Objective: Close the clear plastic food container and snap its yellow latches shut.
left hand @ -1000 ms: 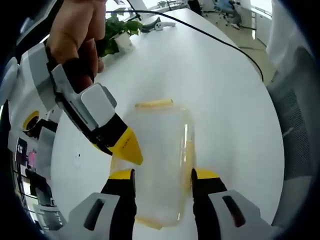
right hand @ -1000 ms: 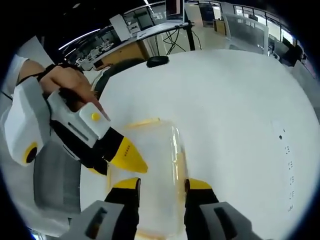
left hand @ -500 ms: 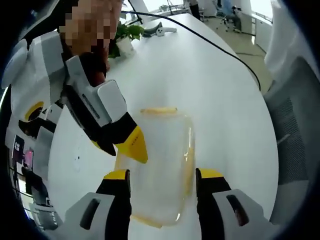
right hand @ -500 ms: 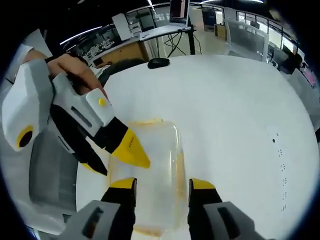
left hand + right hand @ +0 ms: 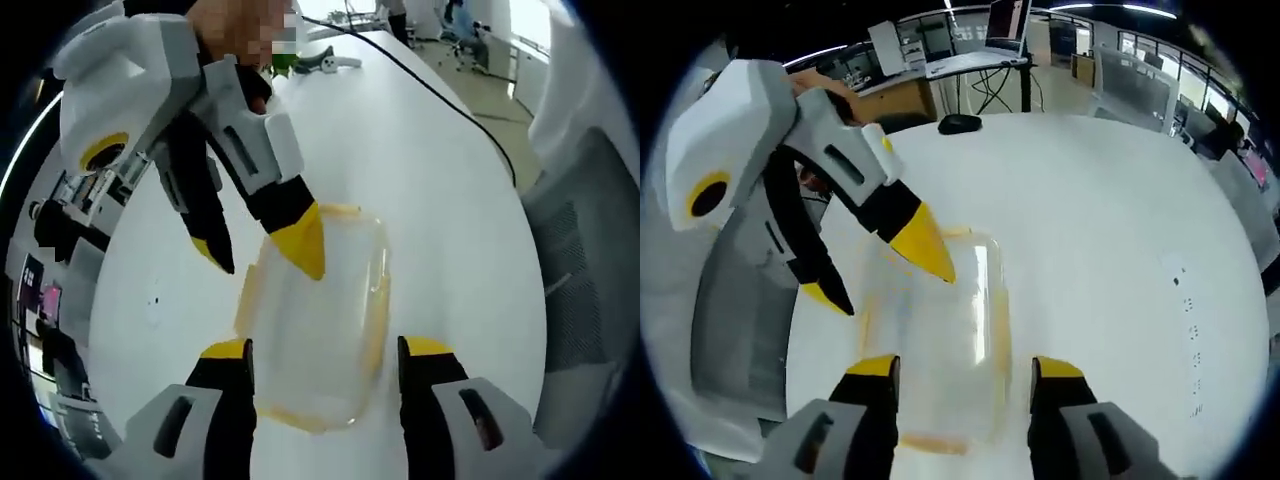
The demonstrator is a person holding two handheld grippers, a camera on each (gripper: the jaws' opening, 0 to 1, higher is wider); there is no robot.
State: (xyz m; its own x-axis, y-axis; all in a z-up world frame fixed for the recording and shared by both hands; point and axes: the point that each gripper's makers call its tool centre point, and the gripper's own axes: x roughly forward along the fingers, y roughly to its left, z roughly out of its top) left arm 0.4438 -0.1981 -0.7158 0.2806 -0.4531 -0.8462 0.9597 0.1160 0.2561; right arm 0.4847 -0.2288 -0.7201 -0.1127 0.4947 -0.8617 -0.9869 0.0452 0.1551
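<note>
The clear container (image 5: 315, 320) lies on the table (image 5: 440, 170) between both tongs' spread jaws.

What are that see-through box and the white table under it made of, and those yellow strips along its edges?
The container looks like clear, glossy plastic: the table shows through it and light glints on its wall. The yellow latches seem opaque plastic, though that is hard to confirm. The table has a smooth white surface with soft reflections, probably laminate.
</note>
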